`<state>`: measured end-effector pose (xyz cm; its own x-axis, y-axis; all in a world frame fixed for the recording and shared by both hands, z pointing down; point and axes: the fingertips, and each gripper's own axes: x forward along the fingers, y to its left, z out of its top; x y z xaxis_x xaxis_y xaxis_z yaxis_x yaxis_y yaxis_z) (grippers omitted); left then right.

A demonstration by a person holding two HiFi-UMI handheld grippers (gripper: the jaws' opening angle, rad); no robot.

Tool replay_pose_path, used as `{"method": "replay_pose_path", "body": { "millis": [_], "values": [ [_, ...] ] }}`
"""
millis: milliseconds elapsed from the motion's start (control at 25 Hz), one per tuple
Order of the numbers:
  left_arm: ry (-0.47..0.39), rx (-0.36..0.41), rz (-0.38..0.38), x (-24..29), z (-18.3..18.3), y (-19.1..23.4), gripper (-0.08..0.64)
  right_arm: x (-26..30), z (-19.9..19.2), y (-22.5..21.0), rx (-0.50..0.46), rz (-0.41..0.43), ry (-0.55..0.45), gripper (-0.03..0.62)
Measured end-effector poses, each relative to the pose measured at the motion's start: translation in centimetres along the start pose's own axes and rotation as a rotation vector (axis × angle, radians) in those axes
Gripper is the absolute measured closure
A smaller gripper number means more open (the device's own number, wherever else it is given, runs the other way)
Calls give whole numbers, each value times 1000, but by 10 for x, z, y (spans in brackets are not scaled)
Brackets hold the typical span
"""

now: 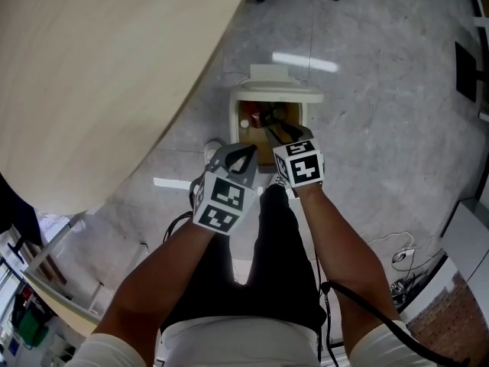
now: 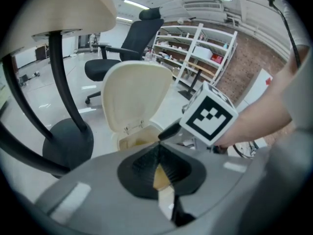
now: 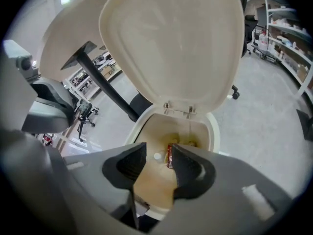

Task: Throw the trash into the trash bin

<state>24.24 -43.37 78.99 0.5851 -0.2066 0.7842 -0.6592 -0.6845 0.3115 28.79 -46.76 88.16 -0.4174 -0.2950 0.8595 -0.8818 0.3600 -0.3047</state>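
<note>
The red trash (image 3: 169, 156) is seen lying inside the open trash bin (image 3: 211, 128), whose lid is raised. The right gripper (image 3: 159, 150) is held above it, fingers spread and empty. The left gripper (image 2: 159, 148) is held with its fingers pressed together.

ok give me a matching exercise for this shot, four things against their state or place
1 lid
2 left gripper
3 right gripper
4 red trash

a jaws apart
b inside the bin
c raised open
d jaws together

Pairs: 1-c, 2-d, 3-a, 4-b
</note>
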Motion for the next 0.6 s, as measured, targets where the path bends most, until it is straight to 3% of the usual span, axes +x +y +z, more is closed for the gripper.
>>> {"method": "replay_pose_path", "body": {
  "millis": [240,600],
  "values": [
    [-41,6,17,-19,26,-6,552,-49,20,18,-90,33,-22,442],
    [-144,45,47,-68,82,-34,552,-150,73,35,-173,61,-148,543]
  ]
}}
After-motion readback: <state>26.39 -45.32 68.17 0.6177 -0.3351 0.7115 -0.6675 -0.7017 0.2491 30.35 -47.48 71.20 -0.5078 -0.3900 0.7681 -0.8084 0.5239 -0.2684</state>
